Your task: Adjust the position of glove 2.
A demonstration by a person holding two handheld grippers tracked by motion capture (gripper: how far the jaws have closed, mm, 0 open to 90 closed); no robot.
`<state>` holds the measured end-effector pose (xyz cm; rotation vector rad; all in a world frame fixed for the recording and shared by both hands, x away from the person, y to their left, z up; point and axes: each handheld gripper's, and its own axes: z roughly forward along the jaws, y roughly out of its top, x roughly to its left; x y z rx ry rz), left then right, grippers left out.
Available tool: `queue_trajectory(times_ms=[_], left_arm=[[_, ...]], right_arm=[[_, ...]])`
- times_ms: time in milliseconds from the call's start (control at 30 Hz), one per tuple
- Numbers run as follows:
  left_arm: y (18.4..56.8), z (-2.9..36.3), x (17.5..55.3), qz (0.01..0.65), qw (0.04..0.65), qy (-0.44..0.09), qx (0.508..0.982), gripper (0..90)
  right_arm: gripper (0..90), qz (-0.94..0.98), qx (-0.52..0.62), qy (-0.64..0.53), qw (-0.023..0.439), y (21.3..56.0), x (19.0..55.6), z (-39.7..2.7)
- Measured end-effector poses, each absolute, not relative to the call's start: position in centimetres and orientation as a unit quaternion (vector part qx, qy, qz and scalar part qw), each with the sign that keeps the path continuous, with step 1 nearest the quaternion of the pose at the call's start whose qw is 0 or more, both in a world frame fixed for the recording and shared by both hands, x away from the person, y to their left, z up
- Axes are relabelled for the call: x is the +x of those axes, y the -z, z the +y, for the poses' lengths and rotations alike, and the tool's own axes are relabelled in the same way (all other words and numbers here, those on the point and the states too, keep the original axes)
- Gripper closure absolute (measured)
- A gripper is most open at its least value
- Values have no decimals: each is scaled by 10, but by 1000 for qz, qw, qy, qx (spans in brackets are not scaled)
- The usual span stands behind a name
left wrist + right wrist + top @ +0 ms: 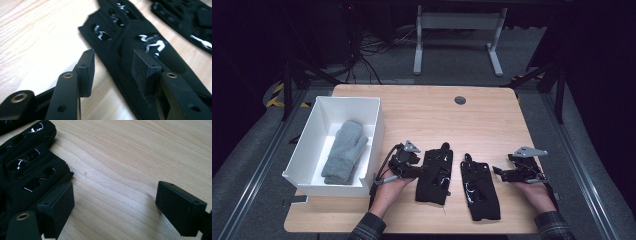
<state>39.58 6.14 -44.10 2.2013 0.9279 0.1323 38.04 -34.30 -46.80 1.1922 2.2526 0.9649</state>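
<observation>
Left gripper (424,167) jaws apart, straddling left black glove (434,176) edge near surface (422,110) front; lower squarely before you clamp. Right gripper (501,172) apart, idle.

I see two black gloves lying flat on the wooden table, on its near part, side by side and a little apart. The left glove (434,176) lies with its fingers pointing to the far side; it has oval holes along the back and shiny silver marks on the fabric. The right glove (480,187) is long and stretched out, its cuff near me, its fingers far, slightly tilted to the left. It has the same holes and silver marks.
</observation>
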Motion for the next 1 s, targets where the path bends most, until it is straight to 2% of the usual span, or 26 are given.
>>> queue_trajectory(times_ms=[300,367,567,667,700,767,800,833,867,900,933,967,1000], left_arm=[[454,52,404,376,337,-56,861,589],[456,50,403,374,332,-57,864,627],[457,45,399,378,338,-51,861,832],[457,46,400,378,339,-50,860,866],[457,46,400,381,341,-46,858,869],[457,50,401,388,351,-33,851,872],[457,50,401,388,351,-33,851,873],[456,53,402,389,358,-21,848,873],[456,53,402,389,358,-21,848,873],[455,55,402,390,362,-16,846,873],[455,55,402,390,362,-16,846,873],[453,58,401,390,370,-10,843,873],[453,59,400,389,371,-7,843,873]], right_arm=[[161,809,428,-346,207,468,380,-343],[161,809,428,-346,207,468,380,-343],[161,808,429,-346,207,468,380,-343],[170,807,431,-346,208,468,380,-342],[264,808,432,-342,211,465,379,-341],[370,813,424,-334,216,462,376,-340],[370,813,424,-334,216,462,376,-340],[585,818,413,-347,200,455,368,-340],[585,818,413,-347,200,455,368,-340],[759,826,393,-360,182,449,360,-341],[759,826,393,-360,182,449,360,-341],[866,837,376,-362,164,446,350,-340],[900,843,369,-360,156,445,345,-339]])
